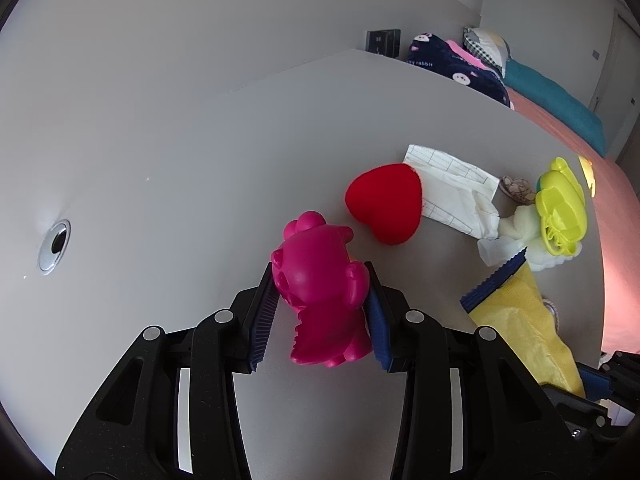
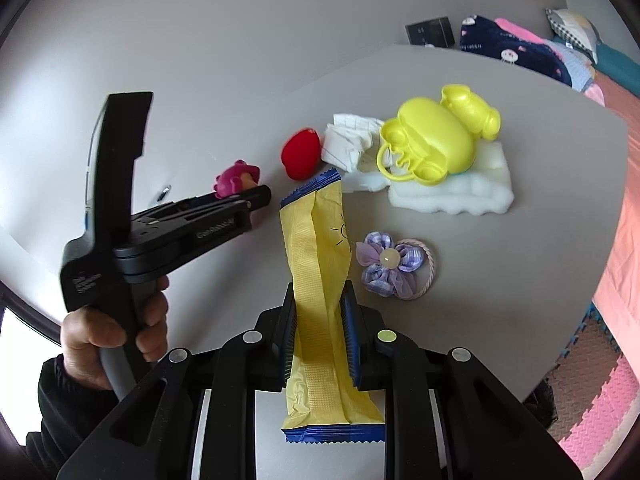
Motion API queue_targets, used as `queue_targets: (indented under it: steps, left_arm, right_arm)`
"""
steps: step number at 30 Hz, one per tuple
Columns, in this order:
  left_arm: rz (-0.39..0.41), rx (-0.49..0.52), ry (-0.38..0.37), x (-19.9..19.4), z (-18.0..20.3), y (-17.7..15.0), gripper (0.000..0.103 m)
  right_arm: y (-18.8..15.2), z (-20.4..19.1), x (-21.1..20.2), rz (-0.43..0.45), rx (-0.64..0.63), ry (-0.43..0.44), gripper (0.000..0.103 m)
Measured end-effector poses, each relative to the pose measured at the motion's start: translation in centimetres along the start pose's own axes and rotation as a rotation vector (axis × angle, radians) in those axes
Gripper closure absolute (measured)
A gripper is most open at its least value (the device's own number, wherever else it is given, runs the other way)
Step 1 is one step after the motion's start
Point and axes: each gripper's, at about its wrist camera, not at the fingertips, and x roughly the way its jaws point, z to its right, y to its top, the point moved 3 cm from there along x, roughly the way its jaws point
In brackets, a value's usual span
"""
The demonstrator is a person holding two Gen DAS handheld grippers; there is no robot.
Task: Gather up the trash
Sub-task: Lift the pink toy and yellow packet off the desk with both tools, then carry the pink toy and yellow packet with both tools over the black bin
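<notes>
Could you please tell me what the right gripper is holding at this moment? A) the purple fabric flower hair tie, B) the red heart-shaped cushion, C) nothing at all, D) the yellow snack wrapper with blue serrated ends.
D: in the right wrist view the right gripper is closed on the yellow snack wrapper with blue serrated ends, while the left gripper holds the magenta plastic bear figure.

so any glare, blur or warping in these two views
Left wrist view: sharp, fisheye bends the grey table edge, soft light, left gripper shut on the magenta plastic toy figure. Right wrist view: sharp too, no glare on the yellow snack wrapper.
</notes>
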Motion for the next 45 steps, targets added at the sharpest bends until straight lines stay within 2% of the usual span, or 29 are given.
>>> queue_targets:
  steps: [7,20,45]
  left_arm:
    - [0.031,0.015,0.0,-2.1,0.9,-0.5,0.063]
    - [0.068,0.057,-0.024,-5.9,3.7,-2.2,0.063]
    - [0.09,0.221,-0.165,-8.9,15.2,-5.0,0.063]
  right_arm:
    - [-0.4,-1.0,-2.4,0.039,-0.024,-0.004,0.081]
    - [-2.0,0.3,-6.5,0.1,-0.005,-0.022,0.08]
    - [-6.3,7.3,-15.4,0.226,0.133,-0.152,0.08]
